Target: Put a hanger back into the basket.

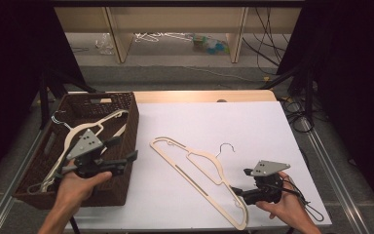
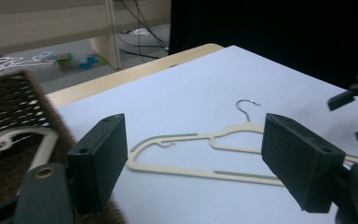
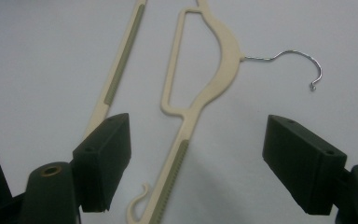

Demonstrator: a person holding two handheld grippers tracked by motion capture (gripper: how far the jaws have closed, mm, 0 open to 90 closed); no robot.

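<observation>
Right gripper (image 1: pixel 237 191), jaws spread and empty, hovers over cream hanger (image 1: pixel 199 170) lying near-right on white sheet; lower squarely, straddling one slim arm before closing.

I count two cream hangers: one hanger (image 1: pixel 202 175) flat on the white table (image 1: pixel 253 126), and a second hanger (image 1: pixel 85 131) lying in the basket (image 1: pixel 126 122). There is one brown wicker basket, at the table's left edge. I have two grippers in view, the left gripper (image 1: pixel 121 156) and the right gripper (image 1: pixel 238 187). One table carries it all.
</observation>
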